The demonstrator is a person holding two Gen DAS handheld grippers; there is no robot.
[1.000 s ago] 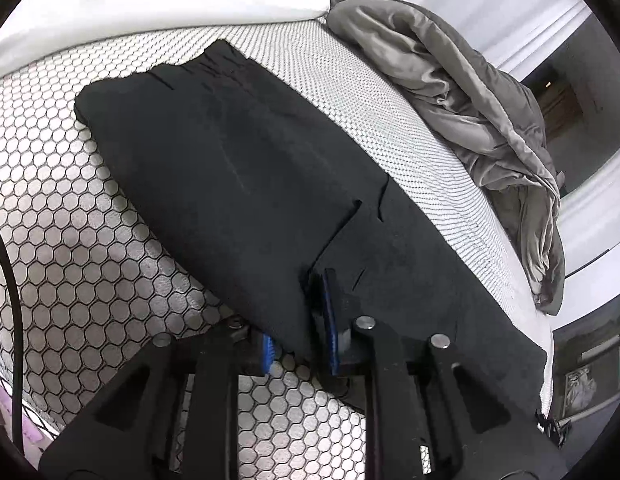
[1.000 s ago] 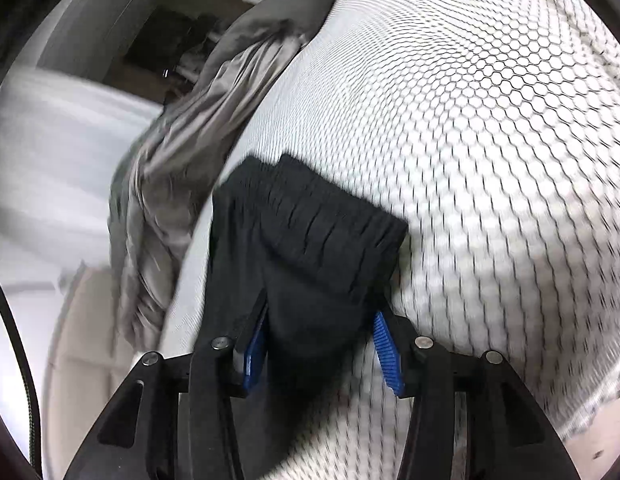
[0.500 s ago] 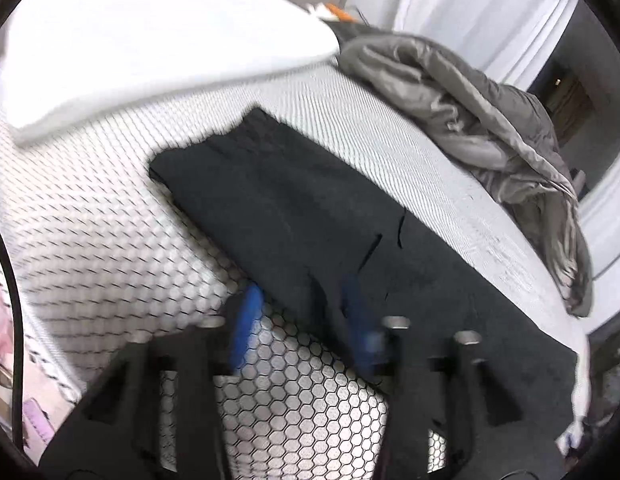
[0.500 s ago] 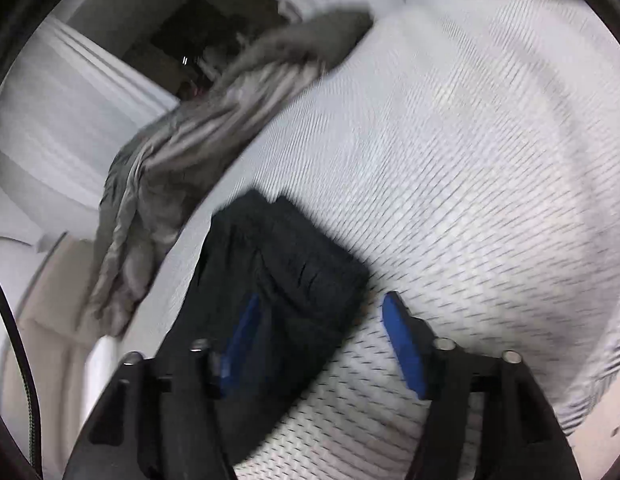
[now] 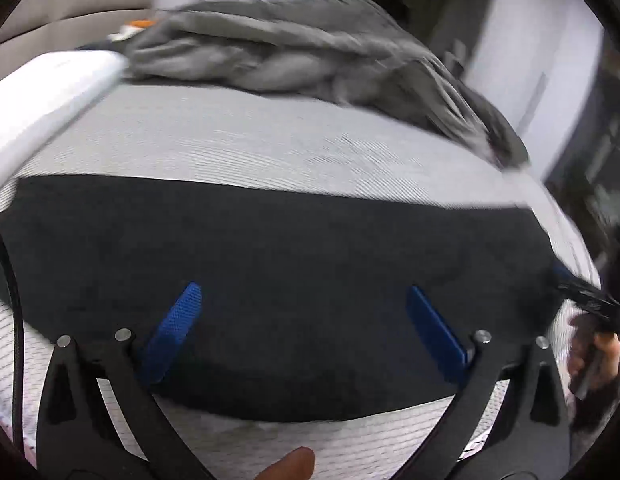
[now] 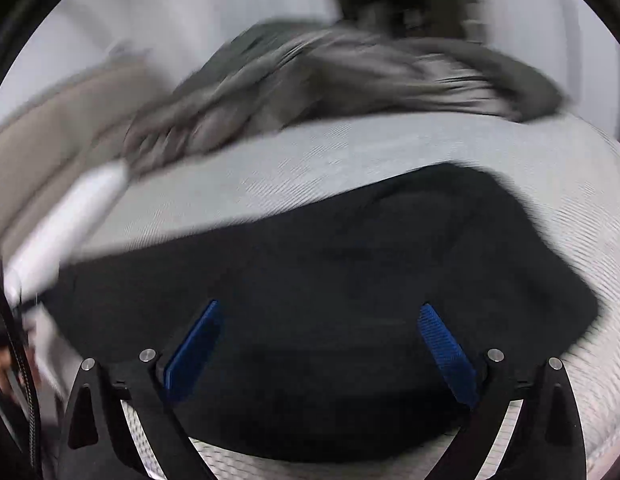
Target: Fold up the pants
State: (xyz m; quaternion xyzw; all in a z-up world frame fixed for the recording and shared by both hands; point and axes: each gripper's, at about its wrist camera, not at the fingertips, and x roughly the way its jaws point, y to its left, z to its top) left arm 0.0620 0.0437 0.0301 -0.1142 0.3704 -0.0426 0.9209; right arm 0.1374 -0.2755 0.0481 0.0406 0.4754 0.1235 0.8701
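The black pants (image 5: 278, 264) lie flat in a long folded strip across the white mesh-patterned mattress (image 5: 238, 144). My left gripper (image 5: 306, 300) hovers above their near edge, its jaws opening wide; the blue pads (image 5: 178, 320) press on nothing. In the right wrist view the pants (image 6: 349, 272) fill the lower middle, and my right gripper (image 6: 321, 320) hangs over them, jaws also opening wide and clear of the cloth. At the far right of the left wrist view the other gripper (image 5: 589, 304) shows above a hand (image 5: 593, 356). Both views are blurred by motion.
A crumpled grey duvet (image 5: 310, 52) lies along the far side of the mattress, also seen as the duvet (image 6: 329, 76). A white pillow (image 5: 42, 100) sits at the left. A fingertip (image 5: 290, 466) shows at the bottom edge. White curtains and a dark doorway stand behind.
Both grippers let go of the pants and opened wide. Both pulled back, rose a little and rolled, so the pants now lie crosswise in both views.
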